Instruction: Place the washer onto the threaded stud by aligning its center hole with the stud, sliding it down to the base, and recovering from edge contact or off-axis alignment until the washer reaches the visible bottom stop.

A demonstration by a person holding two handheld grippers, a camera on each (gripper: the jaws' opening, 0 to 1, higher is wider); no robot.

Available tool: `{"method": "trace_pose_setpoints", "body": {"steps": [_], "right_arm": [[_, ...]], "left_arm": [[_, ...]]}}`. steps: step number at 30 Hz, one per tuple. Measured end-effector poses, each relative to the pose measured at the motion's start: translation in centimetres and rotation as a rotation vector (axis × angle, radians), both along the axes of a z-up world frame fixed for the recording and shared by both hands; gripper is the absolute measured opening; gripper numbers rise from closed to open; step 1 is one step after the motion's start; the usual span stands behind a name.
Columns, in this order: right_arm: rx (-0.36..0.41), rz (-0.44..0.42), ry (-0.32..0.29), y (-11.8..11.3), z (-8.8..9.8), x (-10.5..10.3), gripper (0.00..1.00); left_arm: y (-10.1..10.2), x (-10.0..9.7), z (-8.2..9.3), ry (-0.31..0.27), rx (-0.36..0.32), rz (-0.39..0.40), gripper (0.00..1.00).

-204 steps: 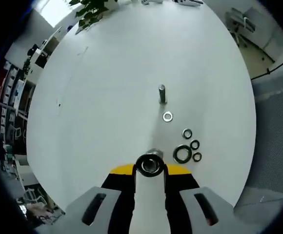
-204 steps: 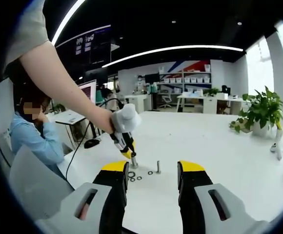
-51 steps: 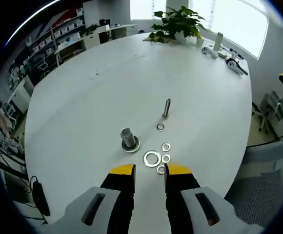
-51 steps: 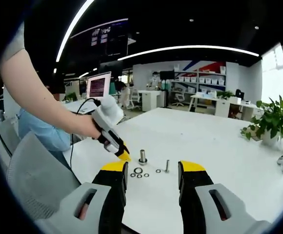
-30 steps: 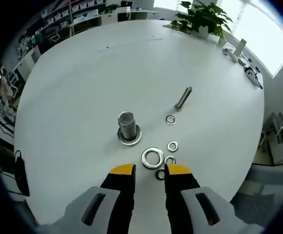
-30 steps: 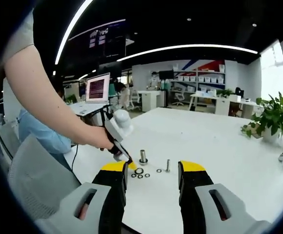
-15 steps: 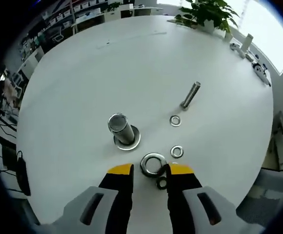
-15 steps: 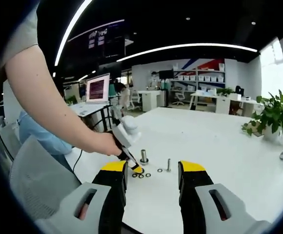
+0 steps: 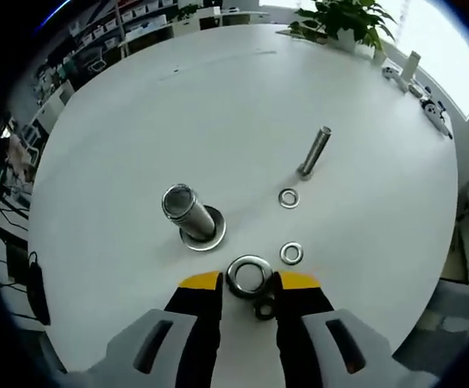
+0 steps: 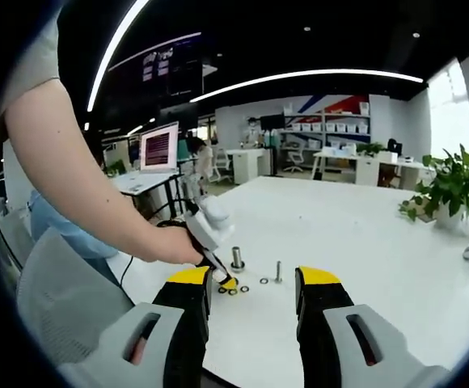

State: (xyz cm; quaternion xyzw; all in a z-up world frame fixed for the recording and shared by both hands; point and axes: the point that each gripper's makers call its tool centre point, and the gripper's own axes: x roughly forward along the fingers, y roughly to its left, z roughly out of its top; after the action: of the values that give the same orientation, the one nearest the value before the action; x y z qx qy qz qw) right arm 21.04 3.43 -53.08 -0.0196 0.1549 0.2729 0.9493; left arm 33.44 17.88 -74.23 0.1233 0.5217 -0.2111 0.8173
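- Looking along my left gripper [image 9: 249, 287], I see its yellow-tipped jaws set narrowly apart, with the large washer [image 9: 248, 275] lying flat on the white table [image 9: 137, 121] right at the gap between the tips; I cannot tell whether the tips touch it.
- Left of that washer stands the thick stud [image 9: 181, 212], upright on its round base flange, just beside the washer but apart from it.
- A small dark washer [image 9: 264, 309] lies partly hidden between my jaw tips, below the large one.
- Further right, a small washer [image 9: 291, 254] lies flat, and another small washer [image 9: 289, 198] lies beyond it near the foot of a thin bolt [image 9: 314, 151] standing on its head.
- A potted plant [image 9: 344, 20] sits at the table's far edge.
- My right gripper [image 10: 255, 284] hangs well back from the work, jaws wide apart and holding nothing.
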Motion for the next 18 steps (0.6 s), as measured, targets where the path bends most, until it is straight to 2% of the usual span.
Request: {"method": "trace_pose_setpoints", "body": {"steps": [9, 11, 18], "right_arm": [[-0.002, -0.002, 0.001, -0.03, -0.03, 0.01, 0.44], [-0.003, -0.003, 0.002, -0.04, -0.05, 0.02, 0.44], [-0.004, -0.006, 0.004, -0.08, -0.10, 0.06, 0.44]], "left_arm": [[0.73, 0.05, 0.02, 0.009, 0.021, -0.012, 0.21], [1.02, 0.03, 0.03, 0.010, 0.044, -0.036, 0.21], [0.89, 0.14, 0.12, 0.017, 0.050, -0.073, 0.21]]}}
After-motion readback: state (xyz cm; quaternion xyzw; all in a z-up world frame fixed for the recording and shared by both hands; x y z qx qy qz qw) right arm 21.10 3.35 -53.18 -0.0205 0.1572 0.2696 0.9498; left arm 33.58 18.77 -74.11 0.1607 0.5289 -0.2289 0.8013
